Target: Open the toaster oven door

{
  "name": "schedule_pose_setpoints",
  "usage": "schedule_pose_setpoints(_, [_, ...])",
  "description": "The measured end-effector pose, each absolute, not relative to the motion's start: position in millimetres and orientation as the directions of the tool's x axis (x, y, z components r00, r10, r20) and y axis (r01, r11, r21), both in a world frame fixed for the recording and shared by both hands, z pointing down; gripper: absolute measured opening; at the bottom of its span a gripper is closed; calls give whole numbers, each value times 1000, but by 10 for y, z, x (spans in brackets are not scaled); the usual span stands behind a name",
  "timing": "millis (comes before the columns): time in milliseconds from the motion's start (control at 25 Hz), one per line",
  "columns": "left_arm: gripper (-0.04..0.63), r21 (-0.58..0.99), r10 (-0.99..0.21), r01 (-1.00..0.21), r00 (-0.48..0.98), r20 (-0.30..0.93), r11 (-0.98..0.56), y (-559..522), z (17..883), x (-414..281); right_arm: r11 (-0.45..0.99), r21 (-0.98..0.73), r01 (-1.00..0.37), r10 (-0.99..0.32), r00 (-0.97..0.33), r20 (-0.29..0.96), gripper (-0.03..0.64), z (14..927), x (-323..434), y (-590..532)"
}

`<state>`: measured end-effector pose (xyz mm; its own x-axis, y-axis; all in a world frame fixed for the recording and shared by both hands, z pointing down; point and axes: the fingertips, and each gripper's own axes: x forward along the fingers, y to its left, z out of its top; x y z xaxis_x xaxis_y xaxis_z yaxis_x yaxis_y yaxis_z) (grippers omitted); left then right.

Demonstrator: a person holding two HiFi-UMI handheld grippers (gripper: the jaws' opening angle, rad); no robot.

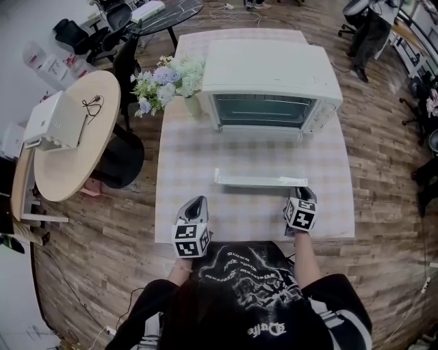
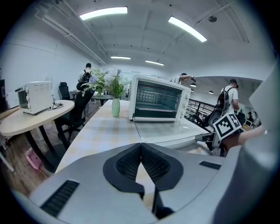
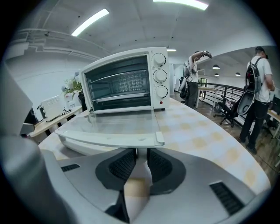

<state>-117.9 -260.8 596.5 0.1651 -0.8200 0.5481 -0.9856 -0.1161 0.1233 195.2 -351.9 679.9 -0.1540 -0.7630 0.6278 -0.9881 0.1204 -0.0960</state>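
Toaster oven (image 1: pixel 270 75) door (image 1: pixel 260 180) fully down, level. Right claw (image 3: pixel 140 153) clamps door handle (image 3: pixel 109 140). Left claw (image 2: pixel 141 146) clenched, empty. Remaining, judged: release only.

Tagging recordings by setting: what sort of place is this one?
Likely a shared office or lab workspace, not a kitchen: office chairs beside a round desk, ceiling strip lights, and people with backpacks. The toaster oven sits on a clothed table.

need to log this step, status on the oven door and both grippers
Left gripper shut, empty, at table edge. Right gripper at door handle right end, jaws slightly apart, grip unclear. Toaster oven door fully down, flat. Nothing blocking.
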Motion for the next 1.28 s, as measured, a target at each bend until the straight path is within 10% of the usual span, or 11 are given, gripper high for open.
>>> schedule_pose_setpoints(1280, [18, 120, -827, -984, 174, 534, -130, -2554, 5911, -1122, 128, -129, -983, -738, -181, 650, 103, 6879, 1944, -3224])
